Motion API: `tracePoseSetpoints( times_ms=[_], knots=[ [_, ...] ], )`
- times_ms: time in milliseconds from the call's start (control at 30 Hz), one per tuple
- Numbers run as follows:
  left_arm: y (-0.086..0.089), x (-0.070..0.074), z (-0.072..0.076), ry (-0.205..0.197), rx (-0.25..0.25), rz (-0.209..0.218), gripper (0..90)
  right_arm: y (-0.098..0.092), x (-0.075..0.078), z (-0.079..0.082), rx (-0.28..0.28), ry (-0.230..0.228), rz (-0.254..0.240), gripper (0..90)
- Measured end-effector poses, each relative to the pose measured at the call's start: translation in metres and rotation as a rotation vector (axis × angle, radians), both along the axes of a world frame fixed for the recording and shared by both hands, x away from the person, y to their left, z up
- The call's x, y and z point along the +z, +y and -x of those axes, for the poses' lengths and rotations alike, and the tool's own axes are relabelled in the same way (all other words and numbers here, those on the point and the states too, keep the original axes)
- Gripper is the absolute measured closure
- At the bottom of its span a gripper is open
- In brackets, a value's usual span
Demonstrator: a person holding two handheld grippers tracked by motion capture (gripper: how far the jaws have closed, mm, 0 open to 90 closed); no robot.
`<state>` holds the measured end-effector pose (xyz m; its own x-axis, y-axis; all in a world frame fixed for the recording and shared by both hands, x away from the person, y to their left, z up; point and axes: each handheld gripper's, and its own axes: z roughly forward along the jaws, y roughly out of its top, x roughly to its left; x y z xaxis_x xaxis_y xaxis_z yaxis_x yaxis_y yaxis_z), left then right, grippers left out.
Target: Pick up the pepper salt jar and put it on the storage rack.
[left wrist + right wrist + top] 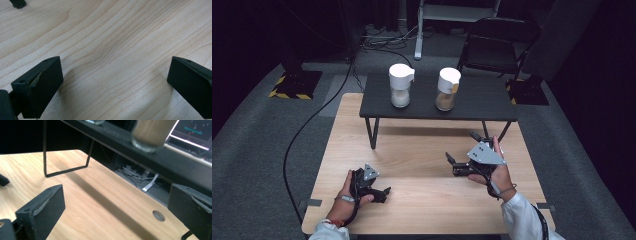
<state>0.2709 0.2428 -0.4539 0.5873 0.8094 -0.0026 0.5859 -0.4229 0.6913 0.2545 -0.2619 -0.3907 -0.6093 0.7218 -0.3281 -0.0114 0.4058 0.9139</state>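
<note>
On the wooden table (pixel 422 165), toward its far edge: a low shelf (pixel 482 102) on thin legs. On the shelf, side by side and apart: a jar with a spouted lid (pixel 401 85) to the left, a second jar (pixel 447 88) to the right. Nearer the person, low over the table: left gripper (pixel 384 192) at the near left, right gripper (pixel 451 162) at the right, before the shelf. Behind the shelf, on the floor: a folding chair (pixel 499 45).

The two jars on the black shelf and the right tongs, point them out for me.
White-filled jar (pixel 400 92), high view, on its glass body.
Brown-filled jar (pixel 446 98), high view, on its glass body.
Right tongs (pixel 451 161), high view, midway between the open tips.
</note>
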Motion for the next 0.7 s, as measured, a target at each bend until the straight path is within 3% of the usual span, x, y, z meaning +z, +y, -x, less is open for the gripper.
tracePoseSetpoints(
  times_ms=[233,700],
  knots=[
    [0.000,0.000,0.000,0.000,0.000,0.000,0.1,-0.010,-0.018,0.012,-0.005,0.023,0.034,0.9],
    [0.000,0.000,0.000,0.000,0.000,0.000,0.1,-0.023,-0.039,0.029,0.004,0.058,0.107,0.9]
  ],
)
